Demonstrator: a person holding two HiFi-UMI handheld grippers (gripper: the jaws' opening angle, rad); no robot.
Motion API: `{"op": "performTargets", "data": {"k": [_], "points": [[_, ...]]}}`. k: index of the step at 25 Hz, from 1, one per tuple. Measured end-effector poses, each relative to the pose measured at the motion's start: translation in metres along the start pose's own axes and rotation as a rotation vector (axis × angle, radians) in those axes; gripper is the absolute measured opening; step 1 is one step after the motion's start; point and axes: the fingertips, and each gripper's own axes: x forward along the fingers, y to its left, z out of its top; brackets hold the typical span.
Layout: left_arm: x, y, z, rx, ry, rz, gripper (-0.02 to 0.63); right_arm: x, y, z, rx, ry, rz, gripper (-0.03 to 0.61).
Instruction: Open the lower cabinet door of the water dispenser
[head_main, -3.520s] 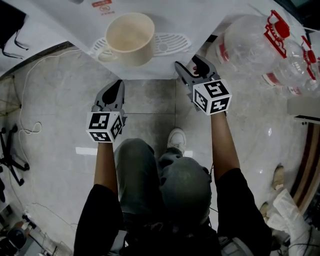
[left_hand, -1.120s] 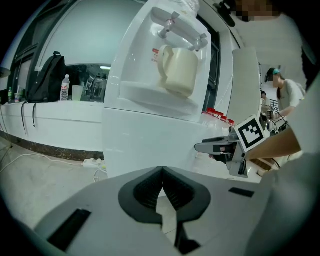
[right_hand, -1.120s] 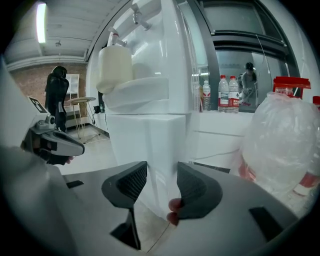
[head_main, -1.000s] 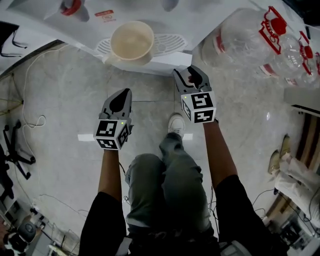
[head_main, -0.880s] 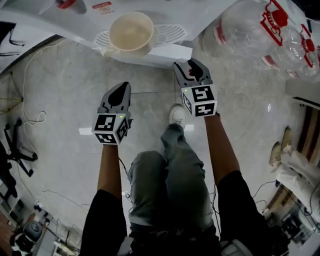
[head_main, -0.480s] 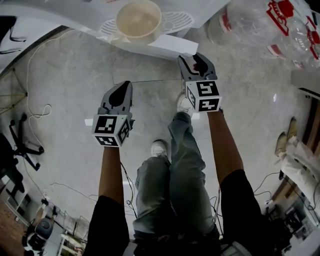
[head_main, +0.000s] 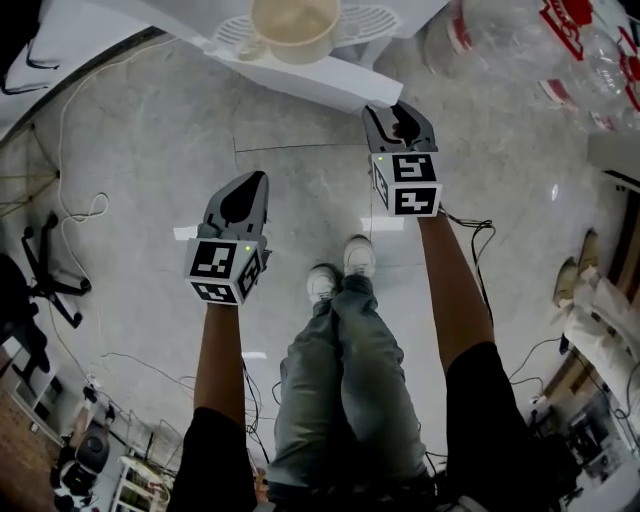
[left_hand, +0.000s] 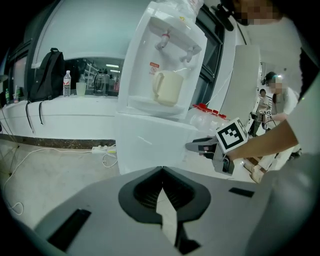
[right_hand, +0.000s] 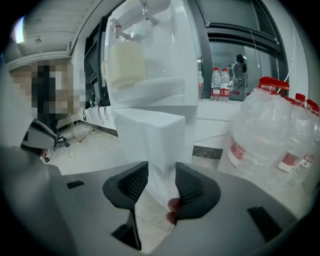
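lower cabinet door (head_main: 300, 78) stands ajar at the far centre, swung out below the drip tray (head_main: 368, 18). right gripper (head_main: 400, 116) clenches the door's free edge; its jaws have just been closing with that edge between them. left gripper (head_main: 250, 185), jaws pressed together on nothing, hangs near left. risk: this shallow hold may slip off, and a hard pull may rock the cup (head_main: 295, 15). water bottles (head_main: 520, 45) crowd the far right

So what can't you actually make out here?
Right gripper: its jaws have just been closing with the white cabinet edge between them; in the right gripper view, glare hides whether the pads press it.
Door handle and seam: washed out white in both gripper views.
Water dispenser: cut off by the head view's top edge.
Bottle labels: blurred in the right gripper view.
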Motion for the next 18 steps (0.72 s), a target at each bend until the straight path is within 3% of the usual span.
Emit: {"op": "performTargets", "data": {"k": [11,18], "points": [[-0.028,-0.026,0.017,-0.022,-0.022,0.034,0.012,-0.020,0.030,-0.018,-0.019,0.055,0.052,0.170],[-0.052,-0.029,-0.004,-0.038,0.020,0.067,0.012,-0.032,0.049,-0.029,-0.015,0.058,0.067,0.152]]}}
